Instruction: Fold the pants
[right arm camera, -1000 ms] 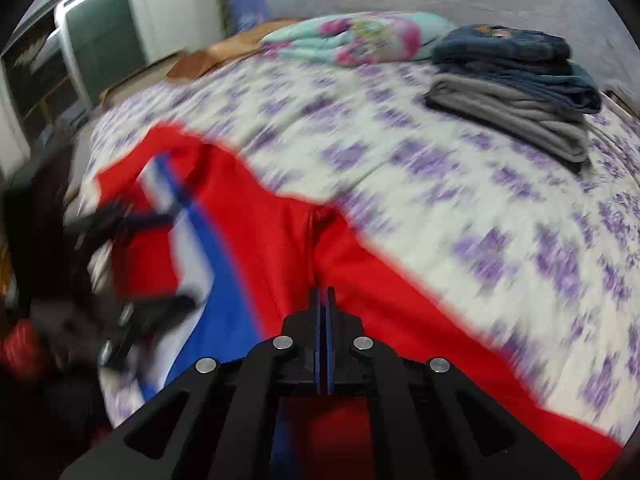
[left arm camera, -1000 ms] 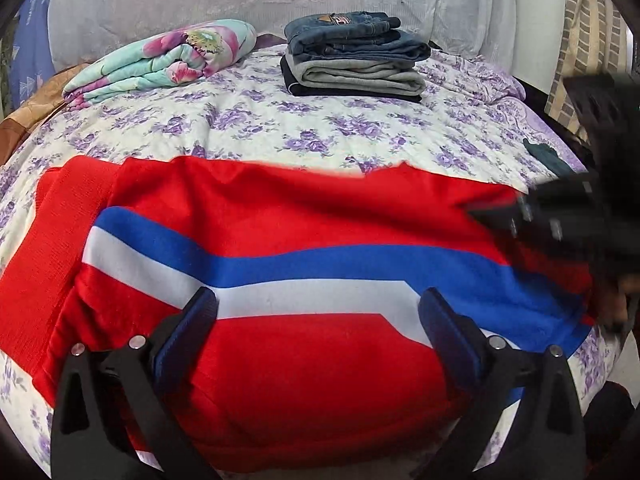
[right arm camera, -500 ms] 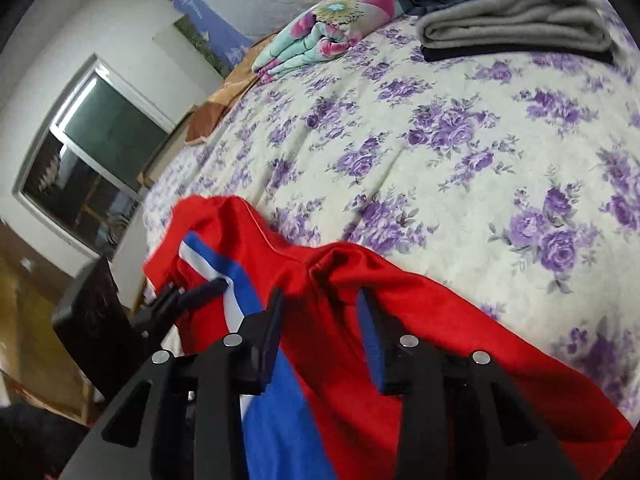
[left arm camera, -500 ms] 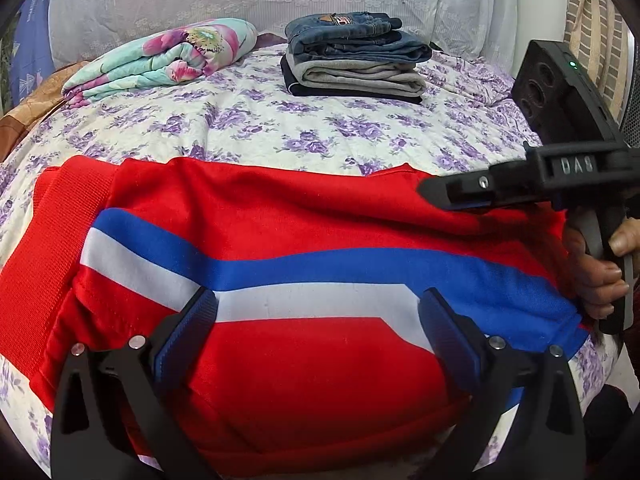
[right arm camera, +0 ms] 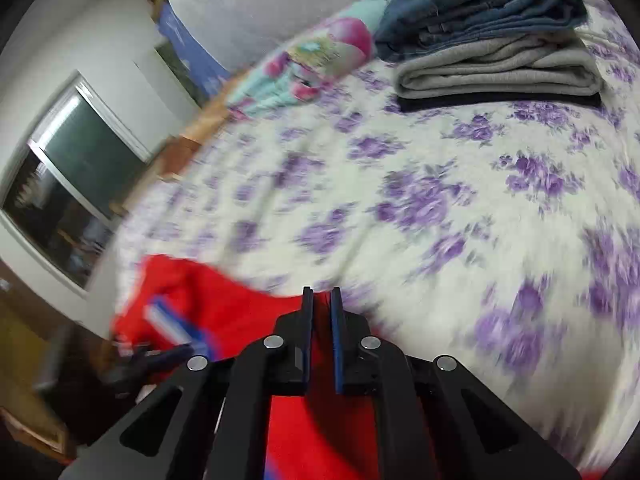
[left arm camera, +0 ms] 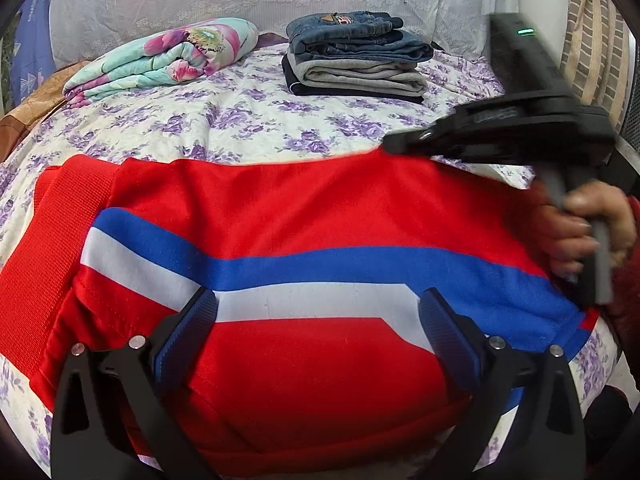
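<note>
Red knit pants with a blue and a white stripe (left arm camera: 304, 216) lay folded across the near edge of the bed with the purple-flowered cotton sheet (left arm camera: 248, 120), their ribbed waistband (left arm camera: 52, 240) at the left. The left hand-held gripper (left arm camera: 318, 320) hovered over the white stripe, its blue ridged pads spread wide apart and holding nothing. The right hand-held gripper (right arm camera: 321, 312) had its two flat blue pads nearly together, with a thin fold of the red fabric (right arm camera: 316, 420) pinched between them at the far edge of the pants. Half a second before, those pads stood well apart over the cloth; they had since closed in on it, and the view had swung toward the headboard end. Farther up the bed sat a neat stack of folded denim, grey fleece and dark trousers (left arm camera: 356, 60), beside a rolled floral quilt in mint and pink (left arm camera: 168, 60).
</note>
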Motion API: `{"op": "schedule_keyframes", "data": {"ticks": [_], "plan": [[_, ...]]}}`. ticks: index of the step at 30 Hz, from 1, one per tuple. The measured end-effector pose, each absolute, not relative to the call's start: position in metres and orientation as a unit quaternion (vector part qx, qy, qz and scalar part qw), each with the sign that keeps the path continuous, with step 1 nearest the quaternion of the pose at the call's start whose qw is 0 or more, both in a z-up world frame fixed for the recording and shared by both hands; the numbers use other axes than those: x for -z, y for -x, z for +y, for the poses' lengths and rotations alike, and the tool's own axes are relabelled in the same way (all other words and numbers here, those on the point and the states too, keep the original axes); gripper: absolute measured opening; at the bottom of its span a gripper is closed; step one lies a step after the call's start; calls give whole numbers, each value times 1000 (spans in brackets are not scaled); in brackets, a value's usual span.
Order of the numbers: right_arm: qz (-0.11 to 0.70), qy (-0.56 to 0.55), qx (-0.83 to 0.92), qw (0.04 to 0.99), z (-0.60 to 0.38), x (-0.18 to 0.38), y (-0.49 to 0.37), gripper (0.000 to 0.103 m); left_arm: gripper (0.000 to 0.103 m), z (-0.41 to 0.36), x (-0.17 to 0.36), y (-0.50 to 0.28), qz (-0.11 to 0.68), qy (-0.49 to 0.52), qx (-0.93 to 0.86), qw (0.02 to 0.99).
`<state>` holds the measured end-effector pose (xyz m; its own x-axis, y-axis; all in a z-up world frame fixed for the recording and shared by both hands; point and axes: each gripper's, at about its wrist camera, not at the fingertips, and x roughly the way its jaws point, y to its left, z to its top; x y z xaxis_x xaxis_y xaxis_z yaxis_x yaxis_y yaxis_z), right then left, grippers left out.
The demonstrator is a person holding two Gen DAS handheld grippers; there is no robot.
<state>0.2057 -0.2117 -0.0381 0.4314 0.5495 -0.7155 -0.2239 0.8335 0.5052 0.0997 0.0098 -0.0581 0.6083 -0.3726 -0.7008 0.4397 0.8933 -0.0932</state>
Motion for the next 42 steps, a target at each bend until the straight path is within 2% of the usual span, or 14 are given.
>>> {"op": "schedule_keyframes", "data": {"ticks": [4, 7, 10, 13, 15, 18, 21, 22, 23, 25, 28, 34, 38, 42], "plan": [[466, -152, -222, 843, -213, 32, -205, 11, 99, 9, 58, -101, 381, -46, 224, 896], [409, -115, -156, 892, -227, 2, -182, 17, 99, 9, 58, -101, 382, -47, 225, 895], [379, -112, -169, 903, -228, -20, -152, 17, 99, 9, 58, -101, 383, -48, 225, 895], [407, -75, -217, 884, -201, -12, -138, 17, 99, 8, 58, -100, 383, -48, 222, 895], [461, -50, -220, 858, -186, 21, -146, 21, 99, 7, 58, -100, 384, -50, 220, 895], [464, -113, -192, 857, -205, 24, -148, 10, 99, 7, 59, -100, 385, -55, 216, 896], [399, -126, -198, 887, -221, -6, -110, 40, 99, 7, 59, -97, 382, -59, 215, 897], [390, -118, -189, 893, -227, -9, -94, 56, 99, 7, 59, -98, 382, -58, 215, 897], [396, -113, -177, 894, -234, -5, -85, 61, 99, 8, 59, -98, 382, -56, 215, 897], [434, -116, -154, 880, -251, 16, -81, 61, 99, 8, 59, -98, 380, -55, 216, 898], [433, -218, -156, 861, -294, 29, -66, 52, 99, 8, 59, -97, 379, -52, 217, 898], [366, -273, -89, 885, -362, -9, 31, 65, 99, 12, 58, -93, 371, -46, 217, 902], [353, -347, 3, 869, -415, 8, 108, 69, 99, 12, 58, -92, 371, -43, 217, 902], [353, -391, 53, 848, -450, 27, 127, 70, 99, 12, 58, -92, 371, -42, 217, 902]]}}
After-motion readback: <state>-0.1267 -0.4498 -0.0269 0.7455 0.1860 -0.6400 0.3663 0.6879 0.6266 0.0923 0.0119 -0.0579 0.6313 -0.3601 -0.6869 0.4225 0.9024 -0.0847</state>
